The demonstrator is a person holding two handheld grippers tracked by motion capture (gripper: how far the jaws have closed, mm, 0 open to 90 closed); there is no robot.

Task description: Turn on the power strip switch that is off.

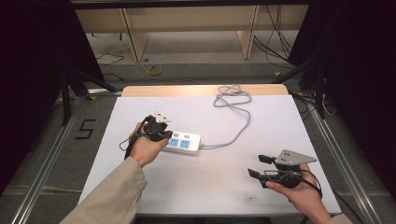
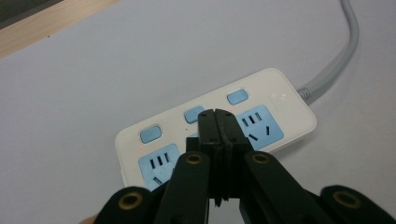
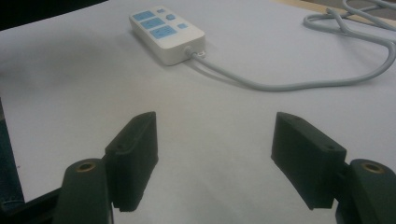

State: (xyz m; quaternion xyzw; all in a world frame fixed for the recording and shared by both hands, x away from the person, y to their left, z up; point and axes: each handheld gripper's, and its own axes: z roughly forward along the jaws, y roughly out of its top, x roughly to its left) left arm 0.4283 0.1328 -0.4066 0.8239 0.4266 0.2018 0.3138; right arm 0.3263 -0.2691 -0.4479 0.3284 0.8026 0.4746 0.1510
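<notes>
Here, at the left of the high view: left hand (image 1: 145,148) wrapped round the left gripper (image 1: 164,135), tan sleeve (image 1: 112,196) trailing back to the bottom edge. Jaws pressed tight together with nothing between them, tips poised over the left end of the power strip (image 1: 184,143). Seen along those jaws in the left gripper view: joined tips (image 2: 215,120) hanging above the middle blue switch (image 2: 194,113) (contact with it impossible to judge), another switch (image 2: 150,134) and socket (image 2: 159,167) to one side, a third switch (image 2: 237,96) and socket (image 2: 259,127) to the other.

Power strip lying flat on the white table sheet (image 1: 210,182), left of centre, white body with blue faces. Grey cable (image 1: 236,122) leaving its right end, curving up to a loose coil near the far wooden edge (image 1: 201,90).

Further right, well apart from the strip, near the front edge: right hand (image 1: 306,198) holding the right gripper (image 1: 258,165), jaws spread wide, empty, pointing left. Same spread pads (image 3: 135,154) low over bare sheet in the right gripper view, strip (image 3: 166,31) and cable (image 3: 299,85) beyond.
</notes>
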